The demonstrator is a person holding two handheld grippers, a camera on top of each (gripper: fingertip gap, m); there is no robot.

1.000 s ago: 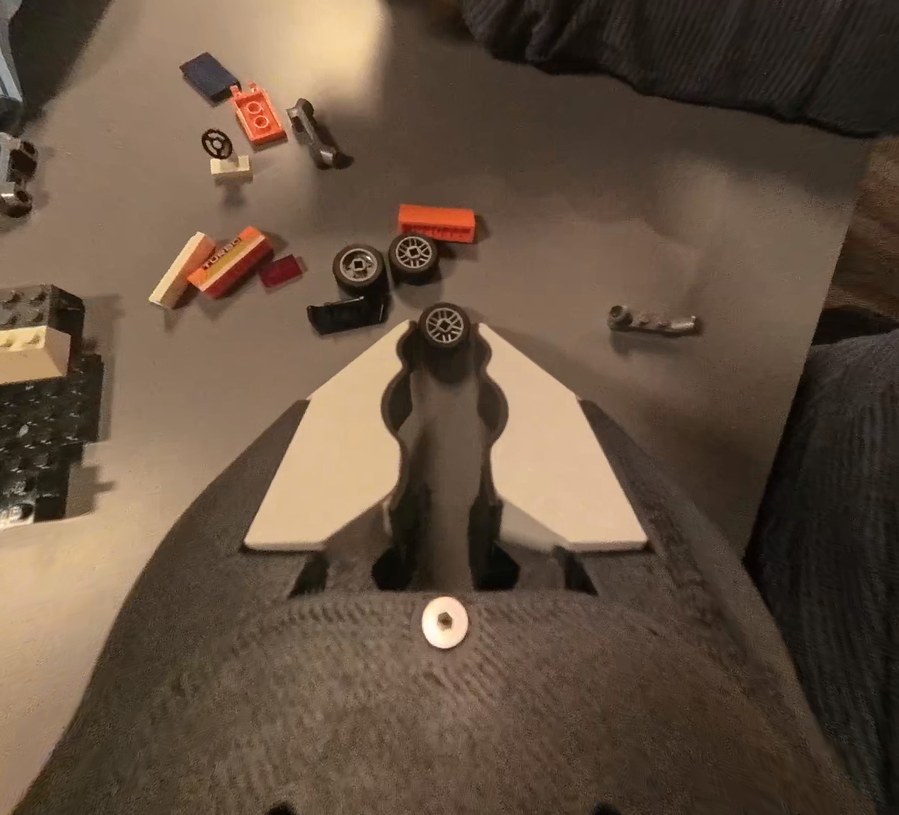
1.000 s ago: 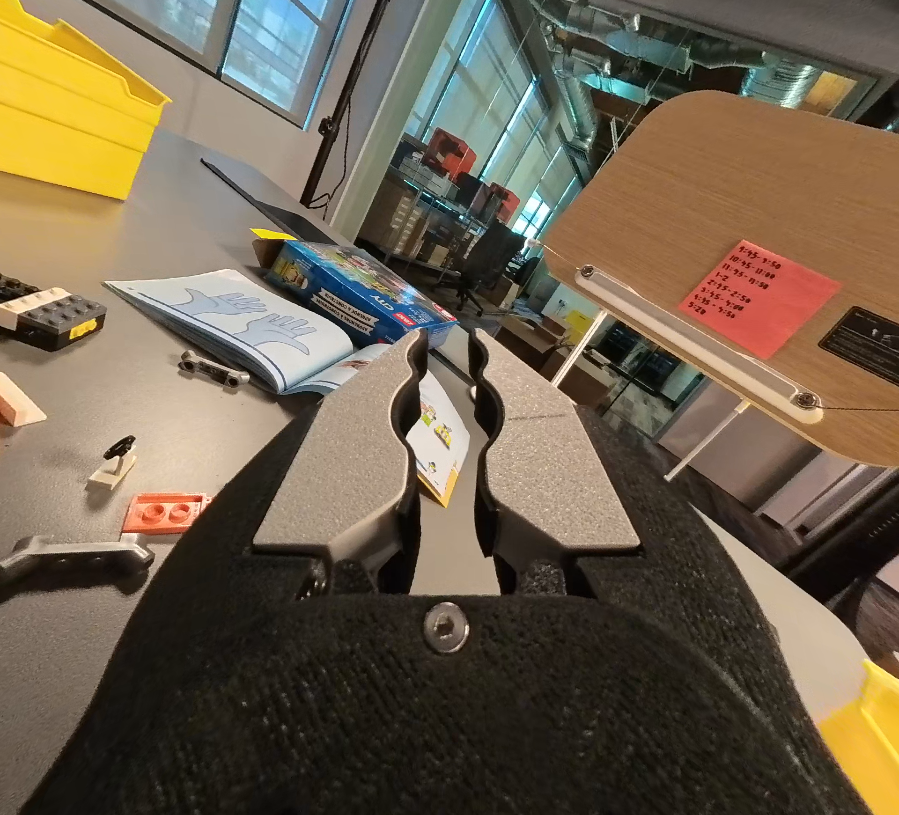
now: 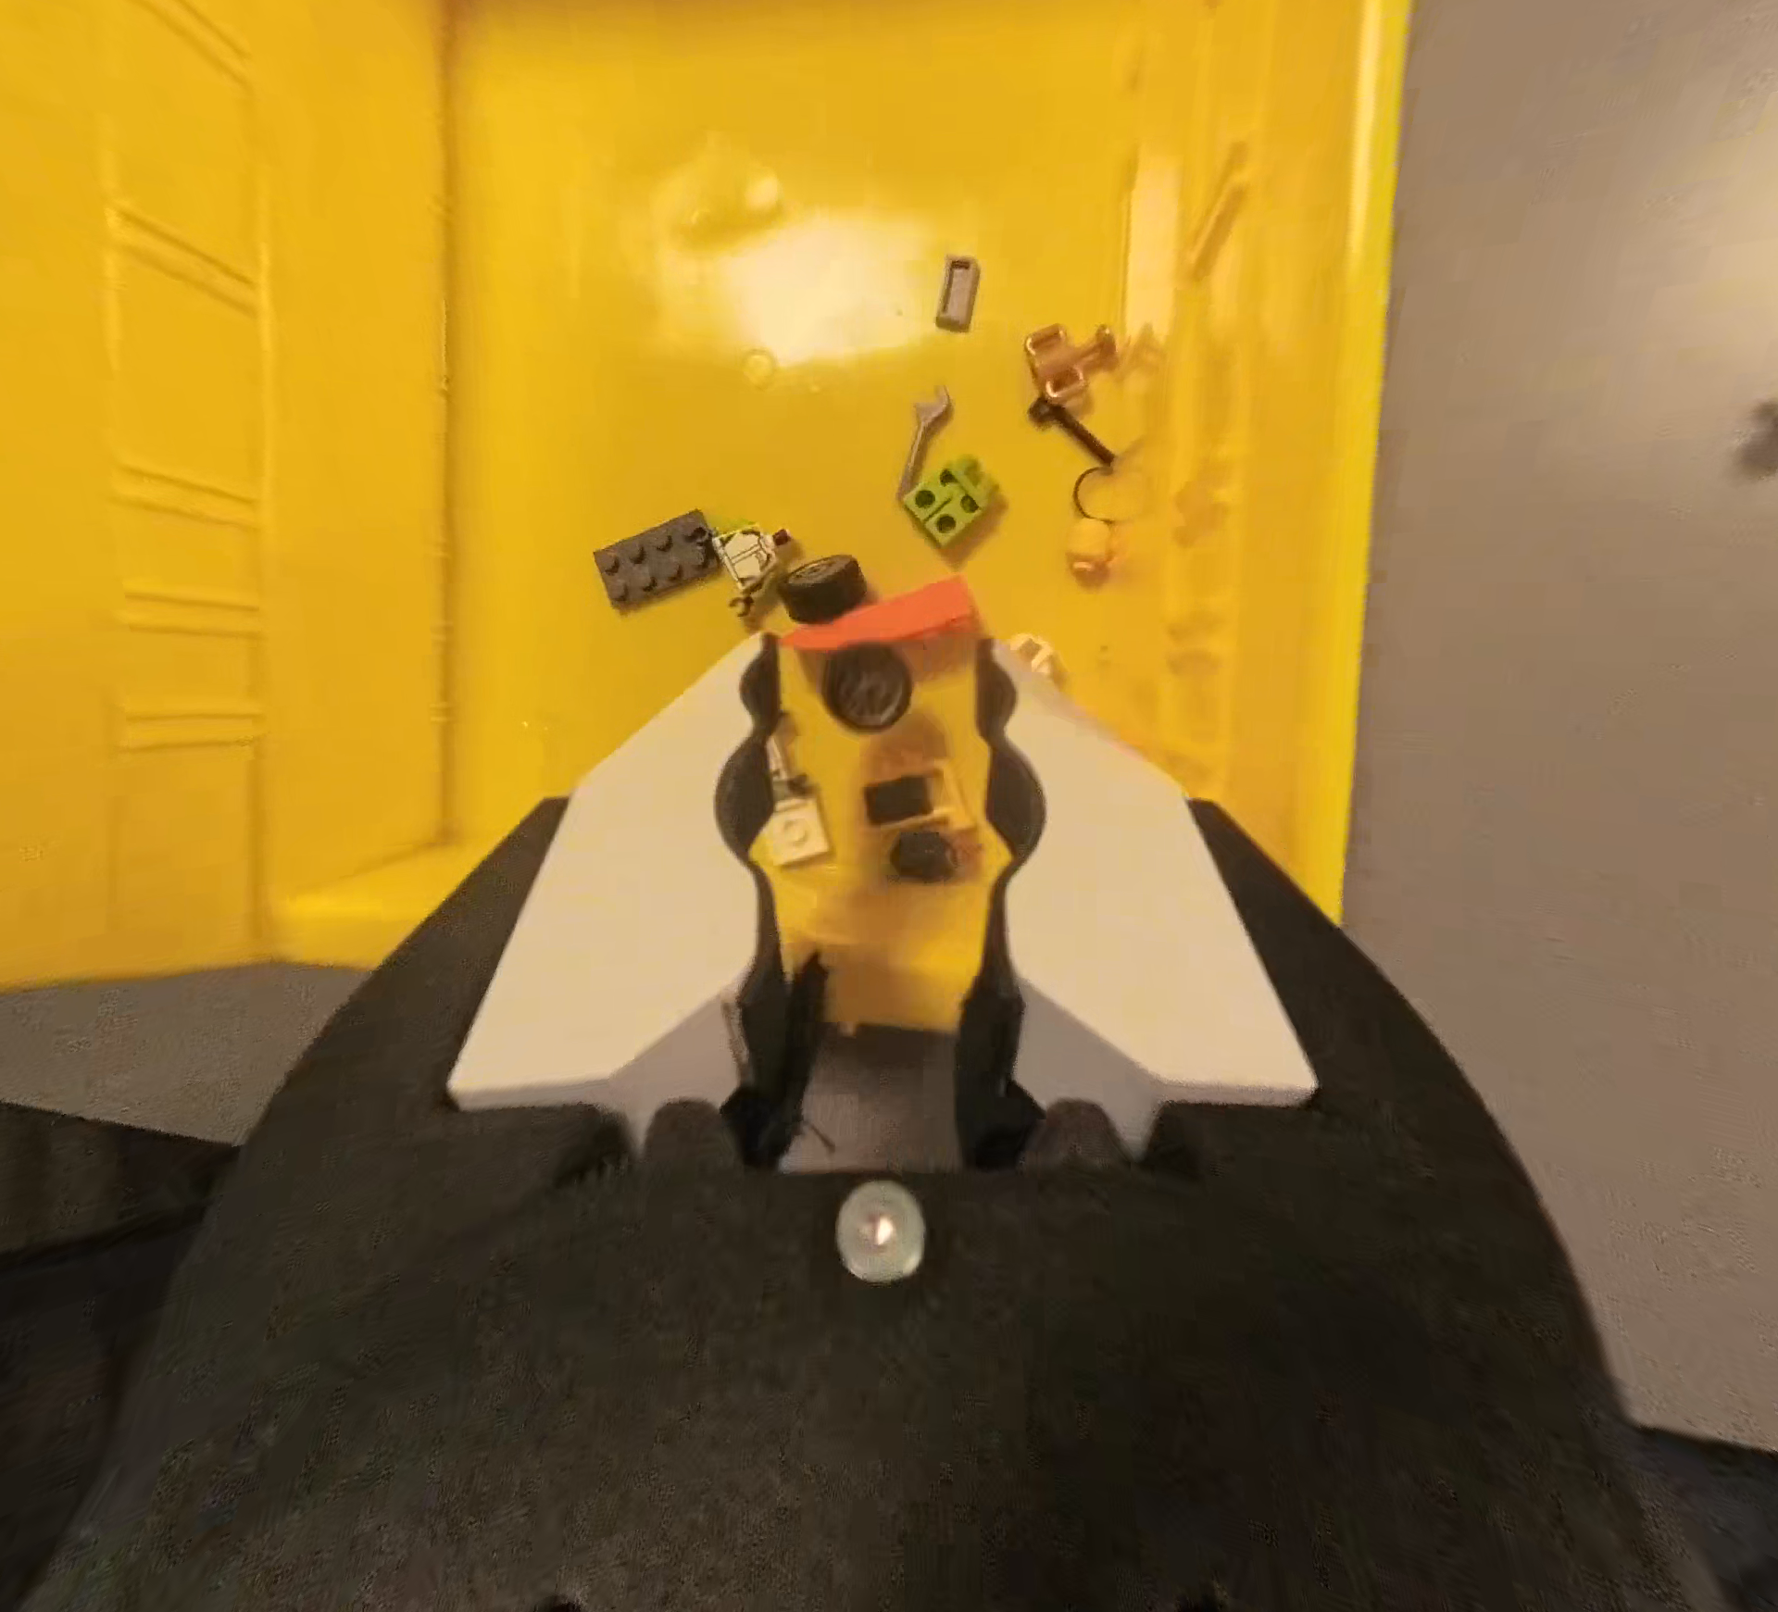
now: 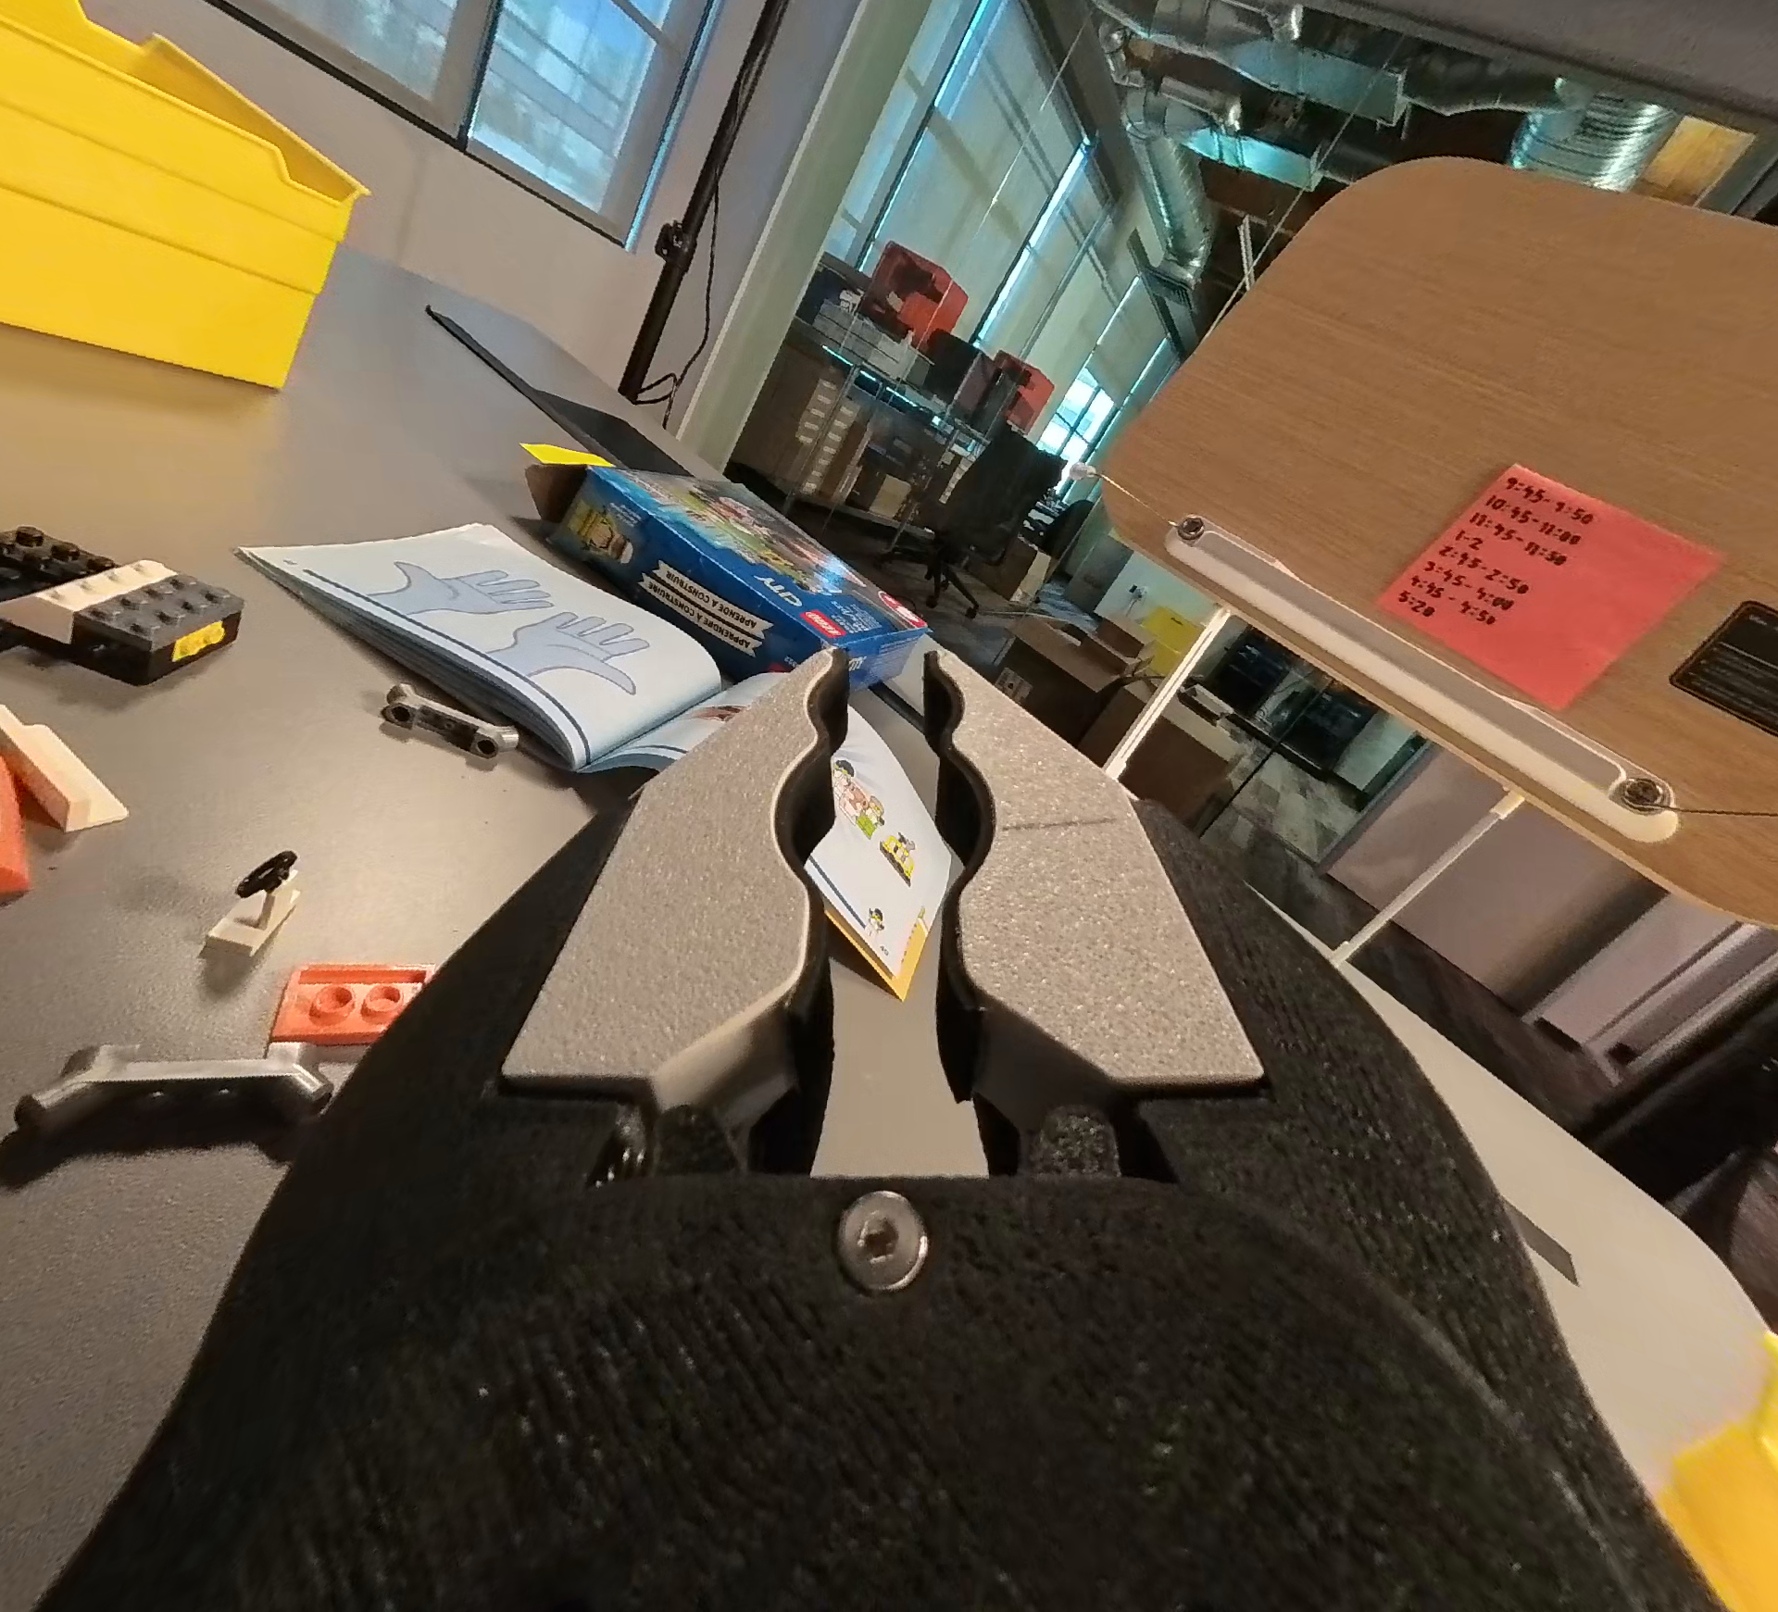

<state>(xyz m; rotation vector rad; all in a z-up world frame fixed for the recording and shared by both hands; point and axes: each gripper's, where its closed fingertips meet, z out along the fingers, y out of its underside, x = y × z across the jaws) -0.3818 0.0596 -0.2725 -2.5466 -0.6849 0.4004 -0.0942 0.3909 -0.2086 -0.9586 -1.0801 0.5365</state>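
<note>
- Left wrist view: the left gripper points down into a yellow bin, fingers spread wide, pads touching nothing.
- A blurred black wheel shows in the gap between the fingertips, clear of both pads; whether it rests on the bin floor cannot be told.
- Just past the tips lies an orange slope piece, with a second black wheel beside it.
- Toward the bin's middle: a dark grey studded plate touching a small minifigure torso.
- Nearer the bin's right wall: a lime green brick, a grey wrench, a grey tile, a gold-coloured piece and a yellow minifigure head.
- Between the fingers farther back, a white plate and two small black parts; all blurred.
- Right wrist view: the right gripper is above a grey table, fingers close together with a narrow gap, gripping nothing.
- Directly beyond the tips: an open instruction booklet and a blue toy box, near the table's far edge.
- At the table's left side: a yellow bin stack, a black-and-white brick assembly, a small steering wheel piece, an orange plate and a grey lever part.
</note>
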